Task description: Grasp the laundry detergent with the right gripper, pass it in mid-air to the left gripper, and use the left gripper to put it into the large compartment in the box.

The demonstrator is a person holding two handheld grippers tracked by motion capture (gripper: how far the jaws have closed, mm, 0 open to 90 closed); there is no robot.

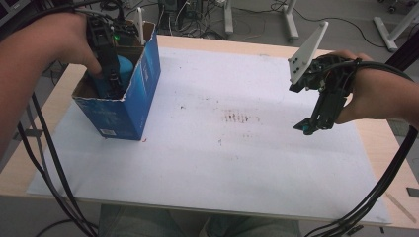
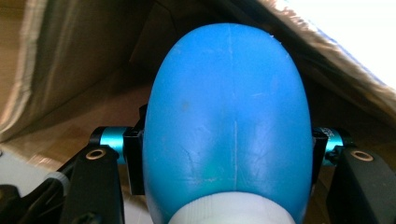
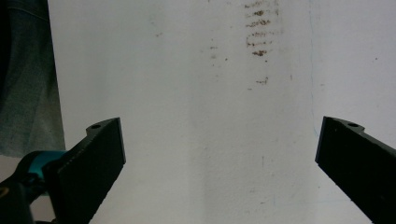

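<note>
Where the open blue carton (image 1: 129,101) stands at the table's far left corner on the white sheet (image 1: 222,163), the left gripper (image 1: 114,79) reaches down into it from above, jaws clamped on either side of a smooth blue egg-shaped object (image 2: 229,121) with a white base; in the high view that object (image 1: 123,66) sits inside the carton, against brown cardboard walls. Right gripper (image 1: 307,127) hangs above the sheet at the right side, well apart from the carton, jaws spread wide with nothing between them. Faint brown smudges (image 1: 240,118) mark the sheet's middle.
</note>
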